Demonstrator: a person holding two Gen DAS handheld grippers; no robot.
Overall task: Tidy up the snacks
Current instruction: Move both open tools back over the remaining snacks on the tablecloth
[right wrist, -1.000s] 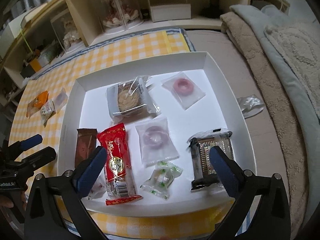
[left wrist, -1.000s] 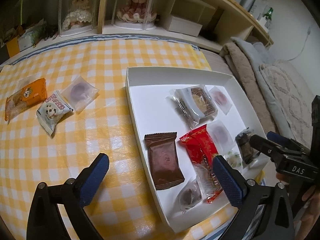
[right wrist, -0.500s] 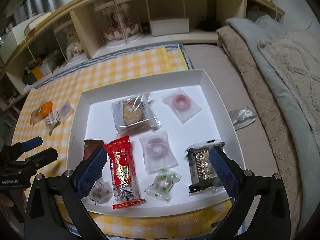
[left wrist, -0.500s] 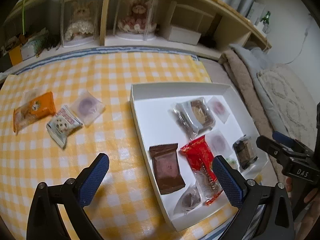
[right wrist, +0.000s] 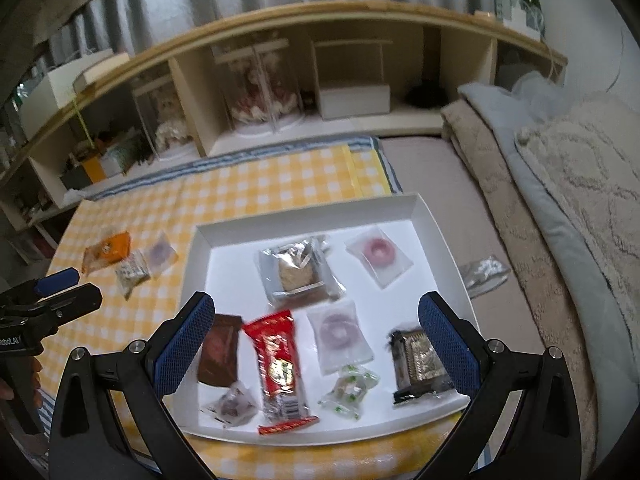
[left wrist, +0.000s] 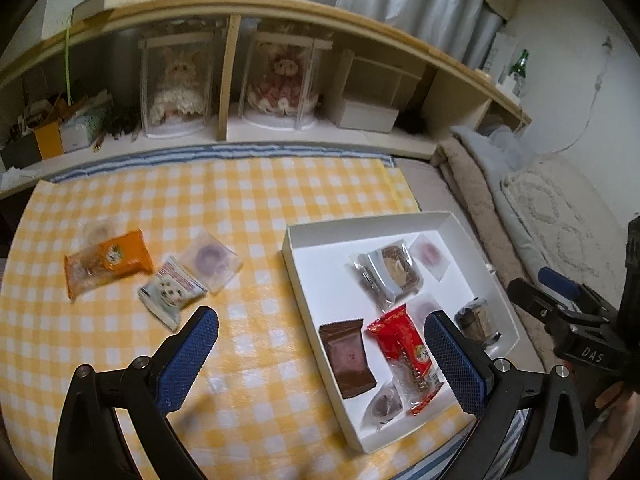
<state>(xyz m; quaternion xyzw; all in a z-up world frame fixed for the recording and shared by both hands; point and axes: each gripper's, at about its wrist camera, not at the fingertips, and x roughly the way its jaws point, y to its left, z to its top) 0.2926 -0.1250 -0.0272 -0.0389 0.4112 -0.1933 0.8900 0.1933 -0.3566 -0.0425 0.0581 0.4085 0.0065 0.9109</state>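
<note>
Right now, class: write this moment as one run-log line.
left gripper: open, empty | right gripper: open, above white tray | outside tray: orange packet, white packet, purple ring pouch

My white tray holds nine wrapped snacks lying flat; an orange packet, white packet and clear donut pouch lie left of it.

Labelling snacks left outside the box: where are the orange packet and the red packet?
orange packet (left wrist: 108,262), left wrist view, middle of wrapper.
red packet (right wrist: 278,360), right wrist view, round printed logo.
</note>
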